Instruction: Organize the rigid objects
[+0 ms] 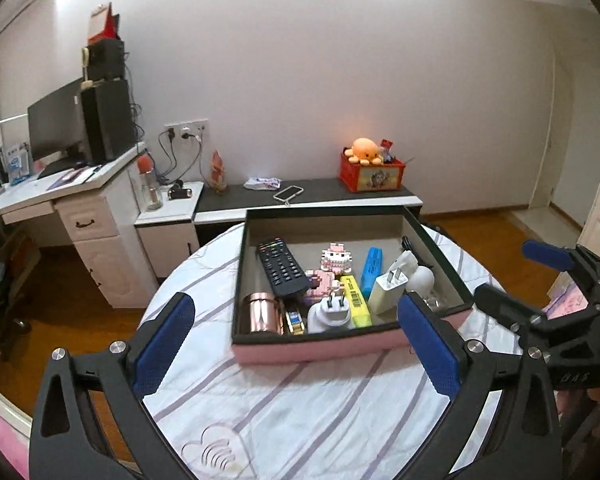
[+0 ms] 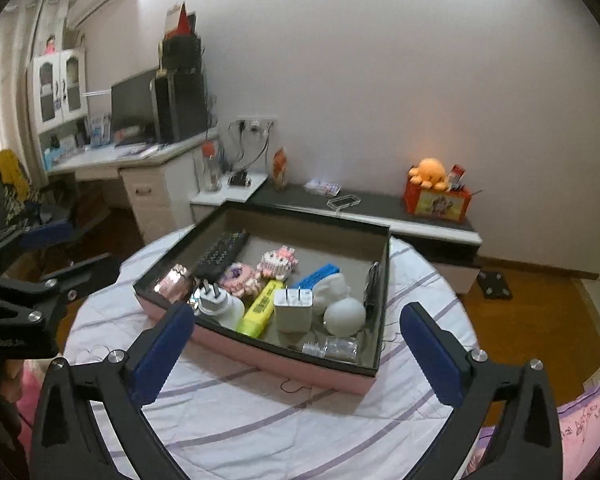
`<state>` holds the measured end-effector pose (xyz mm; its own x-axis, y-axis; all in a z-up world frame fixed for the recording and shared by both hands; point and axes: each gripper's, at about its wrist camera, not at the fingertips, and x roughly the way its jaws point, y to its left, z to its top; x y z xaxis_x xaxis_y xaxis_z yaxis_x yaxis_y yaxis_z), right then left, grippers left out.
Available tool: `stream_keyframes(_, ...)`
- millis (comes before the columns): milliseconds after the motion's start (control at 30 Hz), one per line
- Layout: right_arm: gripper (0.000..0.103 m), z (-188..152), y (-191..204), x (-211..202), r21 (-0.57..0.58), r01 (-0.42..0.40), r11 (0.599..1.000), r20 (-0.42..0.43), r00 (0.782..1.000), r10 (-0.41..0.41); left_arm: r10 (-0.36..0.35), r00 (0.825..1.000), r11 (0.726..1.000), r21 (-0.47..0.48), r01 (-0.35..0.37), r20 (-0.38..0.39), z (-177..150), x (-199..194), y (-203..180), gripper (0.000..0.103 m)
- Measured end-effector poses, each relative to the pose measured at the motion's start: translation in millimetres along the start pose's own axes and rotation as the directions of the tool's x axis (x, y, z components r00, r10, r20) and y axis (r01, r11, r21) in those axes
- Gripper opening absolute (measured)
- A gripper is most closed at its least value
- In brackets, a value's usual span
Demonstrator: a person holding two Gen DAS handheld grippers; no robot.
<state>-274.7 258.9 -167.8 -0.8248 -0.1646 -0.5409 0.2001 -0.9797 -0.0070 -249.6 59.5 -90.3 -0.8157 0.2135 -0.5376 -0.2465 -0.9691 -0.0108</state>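
From the left wrist camera, the left gripper [image 1: 296, 344] is wide apart and holds nothing. The box [image 1: 320, 347] sits on the round table [image 1: 300, 408], with the remote [image 1: 281, 268] and plugs inside.

From the right wrist camera, the right gripper [image 2: 296, 350] is wide and empty too. No loose things show on the table, so the tidying looks finished. Next, I think, both hands just pull away.

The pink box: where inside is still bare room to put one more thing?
Inside the pink box, grey floor is bare along the far wall, behind the black remote control and blue brush. The near half is crowded.
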Motion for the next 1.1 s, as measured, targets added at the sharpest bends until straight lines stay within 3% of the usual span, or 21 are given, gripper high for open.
stream_keyframes(233,0.103,-6,13,-44,0.015,-0.022,1.000,0.060,0.998,0.021,-0.055,0.998,0.998,-0.042,0.056,0.019,-17,-33,2,0.103)
stream_keyframes(467,0.103,-18,29,-80,-0.005,-0.023,1.000,0.112,0.993,0.023,-0.104,0.993,0.994,-0.014,0.105,0.058,-29,-65,-16,0.103)
stream_keyframes(667,0.103,-22,40,-105,-0.028,0.003,1.000,0.165,0.986,0.001,-0.026,0.992,1.000,0.006,0.026,0.120,-39,-97,-25,0.103)
stream_keyframes(767,0.103,-25,45,-117,-0.043,0.067,0.997,0.200,0.978,-0.057,-0.028,0.988,1.000,-0.010,0.029,0.150,-39,-112,-21,0.103)
stream_keyframes(900,0.103,-27,49,-134,-0.039,0.059,0.998,0.241,0.969,-0.048,-0.017,0.982,1.000,-0.009,0.019,0.188,-40,-128,-21,0.103)
stream_keyframes(1100,0.103,-28,60,-161,-0.060,0.079,0.995,0.321,0.945,-0.056,0.035,0.956,0.999,0.017,-0.042,0.290,-38,-166,-27,0.103)
